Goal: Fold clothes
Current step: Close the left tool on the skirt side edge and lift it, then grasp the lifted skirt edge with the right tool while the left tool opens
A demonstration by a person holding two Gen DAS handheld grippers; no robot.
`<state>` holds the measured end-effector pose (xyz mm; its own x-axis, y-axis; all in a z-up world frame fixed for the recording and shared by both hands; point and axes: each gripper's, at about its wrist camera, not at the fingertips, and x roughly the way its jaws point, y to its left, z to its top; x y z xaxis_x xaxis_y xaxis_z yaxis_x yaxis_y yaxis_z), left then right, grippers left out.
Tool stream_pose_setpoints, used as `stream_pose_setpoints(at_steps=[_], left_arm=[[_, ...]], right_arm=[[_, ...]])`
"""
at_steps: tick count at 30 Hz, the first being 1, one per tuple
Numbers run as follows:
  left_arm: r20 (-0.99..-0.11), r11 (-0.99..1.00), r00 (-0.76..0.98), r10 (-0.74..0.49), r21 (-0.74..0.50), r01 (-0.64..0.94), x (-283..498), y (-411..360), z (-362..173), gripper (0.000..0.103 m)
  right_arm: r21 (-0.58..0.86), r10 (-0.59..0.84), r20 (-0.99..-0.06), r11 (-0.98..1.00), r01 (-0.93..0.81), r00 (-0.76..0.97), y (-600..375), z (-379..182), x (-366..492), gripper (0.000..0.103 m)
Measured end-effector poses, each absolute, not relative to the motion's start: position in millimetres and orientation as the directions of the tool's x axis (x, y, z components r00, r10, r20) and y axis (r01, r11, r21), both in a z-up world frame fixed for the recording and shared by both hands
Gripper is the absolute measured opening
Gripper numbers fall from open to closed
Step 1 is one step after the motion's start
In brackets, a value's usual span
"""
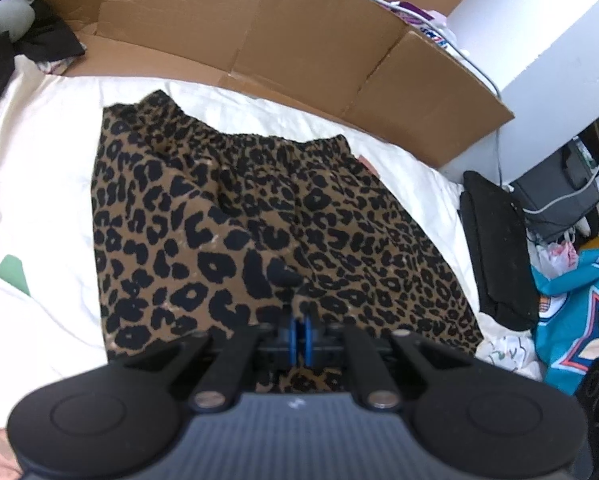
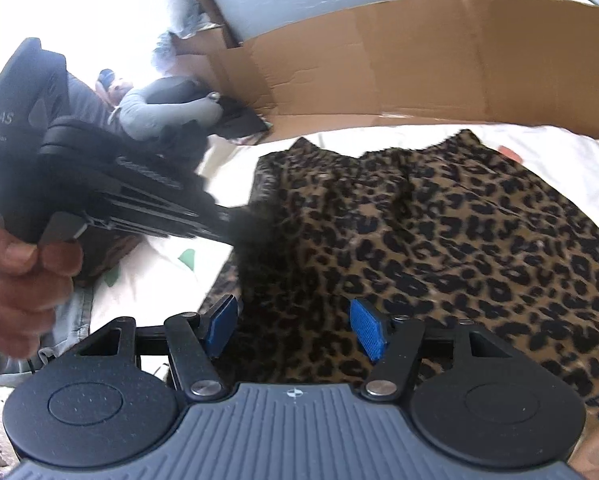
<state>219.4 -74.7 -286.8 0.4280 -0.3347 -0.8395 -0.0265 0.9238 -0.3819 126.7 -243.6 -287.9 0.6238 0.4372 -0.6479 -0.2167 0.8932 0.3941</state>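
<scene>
Mid-fold, the left claw (image 1: 299,330) pinches the leopard-print skirt (image 1: 259,216) hem on the bed (image 1: 43,152), while the right claw (image 2: 295,328), spread, must grip the hem too.

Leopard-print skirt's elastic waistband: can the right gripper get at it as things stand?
Probably yes. The right gripper has its jaws open above the leopard-print skirt, and only flat fabric lies between it and the waistband. The left gripper sits off to one side.

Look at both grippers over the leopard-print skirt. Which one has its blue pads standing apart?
The right gripper: its blue pads stand apart above the leopard-print skirt, gripping nothing. The left gripper is shut, pads together, on the skirt's cloth.
</scene>
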Motion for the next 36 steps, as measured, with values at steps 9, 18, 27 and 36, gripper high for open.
stream_pose_setpoints(at_steps=[9, 18, 27, 36], left_arm=[[-0.831, 0.911, 0.414, -0.37, -0.412, -0.013, 218, -94, -284, 0.005], [-0.828, 0.906, 0.41, -0.382, -0.424, -0.012, 217, -103, -283, 0.005], [-0.824, 0.9, 0.406, -0.394, -0.435, -0.01, 213, -103, -281, 0.006], [-0.788, 0.888, 0.447, -0.423, -0.458, 0.034, 207, -98, -263, 0.04]], right_arm=[[0.369, 0.394, -0.644, 0.911, -0.185, 0.656, -229, -291, 138, 0.06], [0.365, 0.361, -0.642, 0.92, -0.143, 0.676, -226, -302, 144, 0.044], [0.368, 0.341, -0.635, 0.922, -0.117, 0.693, -225, -305, 147, 0.005], [0.373, 0.308, -0.639, 0.926, -0.066, 0.705, -250, -303, 142, 0.001]])
